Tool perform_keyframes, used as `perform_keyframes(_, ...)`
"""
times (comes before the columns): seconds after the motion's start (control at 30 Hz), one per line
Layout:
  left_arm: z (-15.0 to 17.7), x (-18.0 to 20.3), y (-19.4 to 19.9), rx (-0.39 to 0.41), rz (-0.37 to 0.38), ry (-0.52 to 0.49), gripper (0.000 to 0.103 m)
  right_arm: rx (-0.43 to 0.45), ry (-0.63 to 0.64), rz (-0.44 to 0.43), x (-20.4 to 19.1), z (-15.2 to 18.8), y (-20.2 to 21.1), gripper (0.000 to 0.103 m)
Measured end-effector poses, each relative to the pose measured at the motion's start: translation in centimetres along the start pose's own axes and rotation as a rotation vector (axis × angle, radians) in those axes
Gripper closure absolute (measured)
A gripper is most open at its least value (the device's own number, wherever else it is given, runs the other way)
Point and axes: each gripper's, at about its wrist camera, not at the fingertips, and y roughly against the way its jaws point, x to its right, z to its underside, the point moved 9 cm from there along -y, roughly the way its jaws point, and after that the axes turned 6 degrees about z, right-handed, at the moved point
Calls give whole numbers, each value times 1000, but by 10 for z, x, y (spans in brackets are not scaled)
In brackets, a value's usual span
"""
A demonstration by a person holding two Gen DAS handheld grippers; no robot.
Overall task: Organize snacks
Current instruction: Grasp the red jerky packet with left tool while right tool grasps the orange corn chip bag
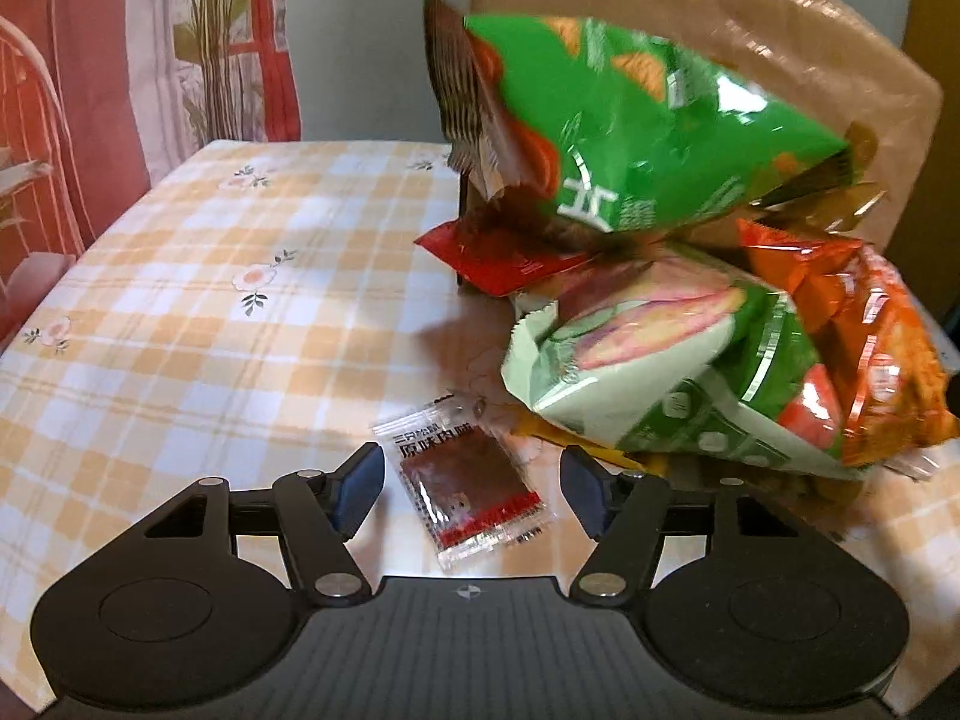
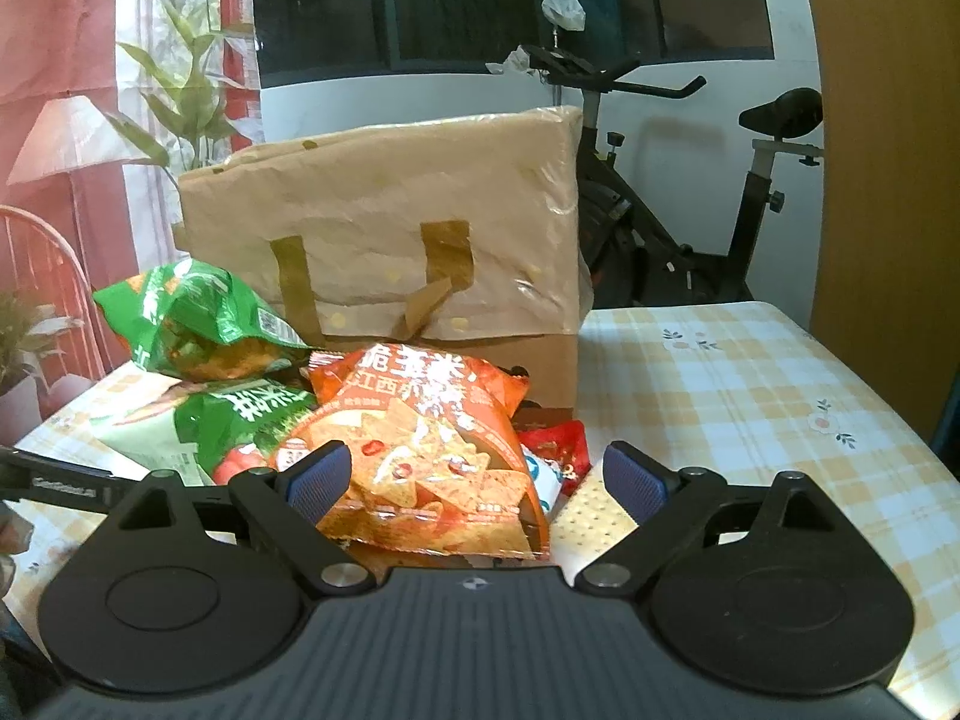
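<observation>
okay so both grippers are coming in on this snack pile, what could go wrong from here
1. The small clear jerky packet lies flat on the tablecloth between the left gripper's open pads; a thin flat packet may slip out or the cloth may bunch.
2. The bright green chip bag sits high on the pile, so nudging the bags below might topple it.
3. The right gripper straddles the puffy orange chip bag; a hard squeeze could crush chips.

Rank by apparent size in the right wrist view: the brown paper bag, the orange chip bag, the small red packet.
1. brown paper bag, largest though farthest back.
2. orange chip bag, nearest the camera, which flatters it.
3. small red packet, smallest, partly hidden.
</observation>
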Motion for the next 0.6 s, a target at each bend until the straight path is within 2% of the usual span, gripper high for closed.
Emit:
perform_keyframes(0.2,1,-4,-14,-11,-58,-1,36,-23,-16,1,4,6,-6,10)
perform_keyframes(0.33,2,3,-8,9,-61,-38,54,-31,-15,-5,3,9,-8,10)
perform_keyframes(0.43,8,3,2,14,-63,-33,58,-37,-19,-5,3,10,-10,10)
perform_keyframes(0.6,14,-3,18,48,-36,3,58,-38,-21,-6,3,10,-10,10)
